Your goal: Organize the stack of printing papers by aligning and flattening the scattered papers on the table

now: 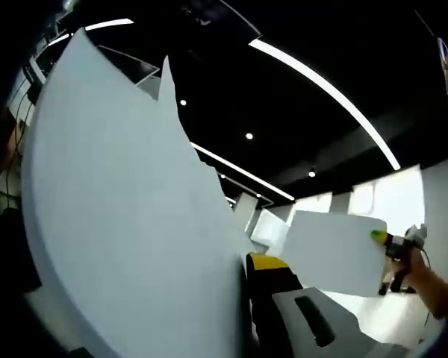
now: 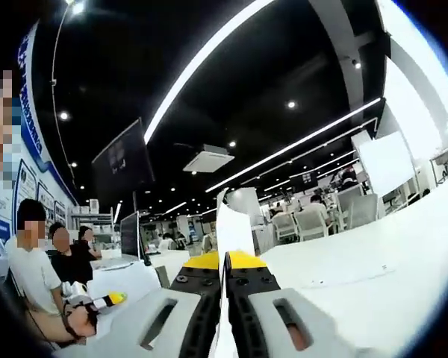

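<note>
Printing papers [image 1: 134, 224] rise as a broad white sheaf, held up off the table [image 2: 373, 253] and seen face-on in the left gripper view, their upper edges stepped and uneven, not yet squared. In the right gripper view the same sheaf appears edge-on as a thin white sliver [image 2: 234, 227] standing straight up from between the yellow-tipped jaws of the right gripper [image 2: 225, 262], which are pressed together on its lower edge. The left gripper's jaws are hidden behind the paper, so whether they grip it cannot be told.

Sheets like these are probably light, limp and slick against one another; a pinch at one edge lets the rest fan and sag, so a hold near the middle of the bottom edge, with the loose edges tapped down on the table, would likely serve best. Both grippers are tilted upward toward the ceiling lights [image 2: 201, 56]. Beyond the sheaf, another person's hand [image 1: 414, 257] holds a separate sheet [image 1: 332, 250] in a green-tipped gripper.
</note>
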Available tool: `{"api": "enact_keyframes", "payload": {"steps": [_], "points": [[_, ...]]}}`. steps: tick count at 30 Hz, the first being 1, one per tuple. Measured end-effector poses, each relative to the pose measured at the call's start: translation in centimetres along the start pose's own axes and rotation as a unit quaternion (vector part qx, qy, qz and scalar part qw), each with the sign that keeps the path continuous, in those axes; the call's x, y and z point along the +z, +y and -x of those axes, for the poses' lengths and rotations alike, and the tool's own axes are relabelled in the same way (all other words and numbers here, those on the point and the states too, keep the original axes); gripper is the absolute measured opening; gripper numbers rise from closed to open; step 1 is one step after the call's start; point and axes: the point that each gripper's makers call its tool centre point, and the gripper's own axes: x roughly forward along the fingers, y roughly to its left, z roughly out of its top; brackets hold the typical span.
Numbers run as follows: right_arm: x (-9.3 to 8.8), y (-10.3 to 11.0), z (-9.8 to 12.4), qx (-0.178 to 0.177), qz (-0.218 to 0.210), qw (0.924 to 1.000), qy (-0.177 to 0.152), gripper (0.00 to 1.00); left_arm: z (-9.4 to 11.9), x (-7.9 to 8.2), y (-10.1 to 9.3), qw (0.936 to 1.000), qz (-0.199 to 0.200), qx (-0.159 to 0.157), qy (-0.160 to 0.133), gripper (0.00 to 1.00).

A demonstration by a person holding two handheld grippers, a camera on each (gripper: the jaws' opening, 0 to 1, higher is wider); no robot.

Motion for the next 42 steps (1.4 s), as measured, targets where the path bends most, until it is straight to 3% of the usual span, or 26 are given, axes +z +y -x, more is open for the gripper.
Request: {"api": "enact_keyframes", "payload": {"steps": [7, 20, 42], "points": [[0.5, 0.8, -0.6, 0.008, 0.003, 0.9999, 0.006, 0.0, 0.0, 0.0, 0.0, 1.0, 0.0, -0.001, 0.0, 0.09], [1.8, 2.1, -0.5, 0.023, 0.005, 0.9997, -0.012, 0.0, 0.0, 0.0, -0.1, 1.0, 0.0, -0.001, 0.0, 0.09], [4.3, 7.0, -0.8, 0.082, 0.014, 0.996, -0.035, 0.0, 0.0, 0.0, -0.1, 1.0, 0.002, -0.002, -0.001, 0.09]]}}
